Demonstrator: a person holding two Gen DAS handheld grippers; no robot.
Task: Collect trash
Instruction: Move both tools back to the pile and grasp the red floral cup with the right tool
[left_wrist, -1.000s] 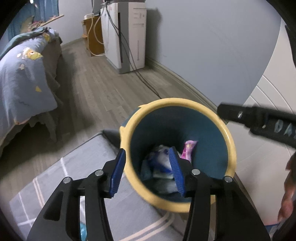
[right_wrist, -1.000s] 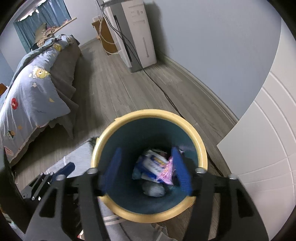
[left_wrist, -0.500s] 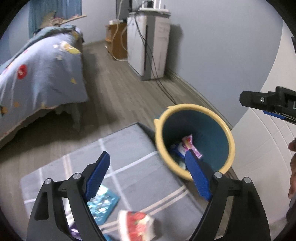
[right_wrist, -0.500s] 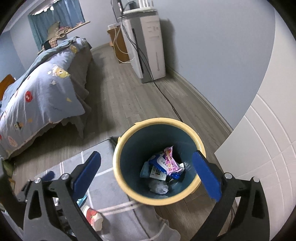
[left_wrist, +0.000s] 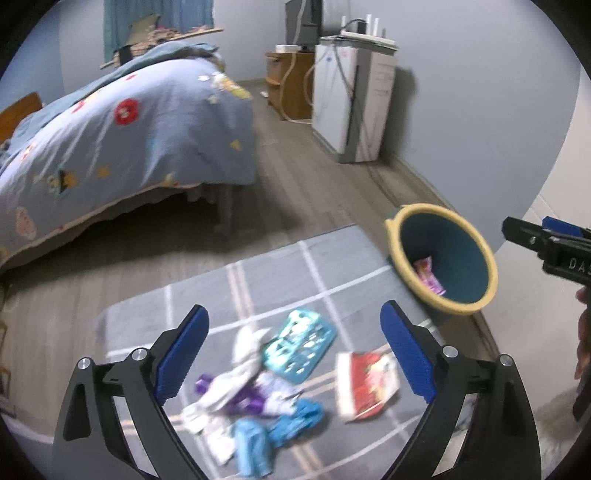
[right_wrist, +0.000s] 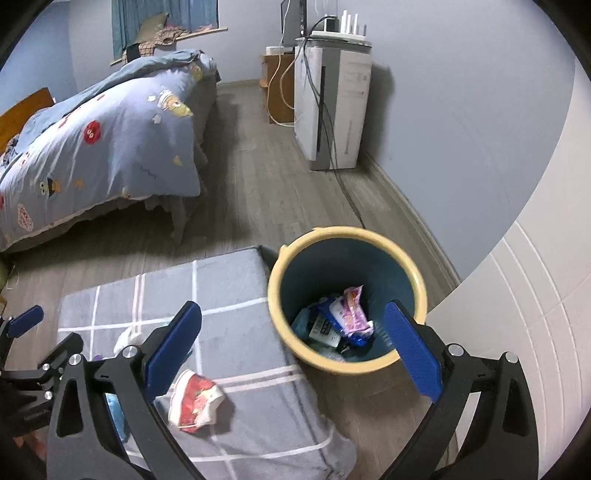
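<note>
Trash: scattered on grey mat beside bin. Left gripper jaws just opened wide, nothing between; right gripper likewise apart, empty. Risk: grabbing overlapping wrappers together, dropping one short of bin; thin film slipping from pads.

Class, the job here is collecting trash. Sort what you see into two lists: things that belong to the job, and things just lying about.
Belongs to the job:
- bin with wrappers inside
- red wrapper on the grey mat
- teal packet
- pile of blue, white and purple wrappers
- left gripper and right gripper, both empty

Just lying about:
- bed
- white appliance
- wooden cabinet
</note>
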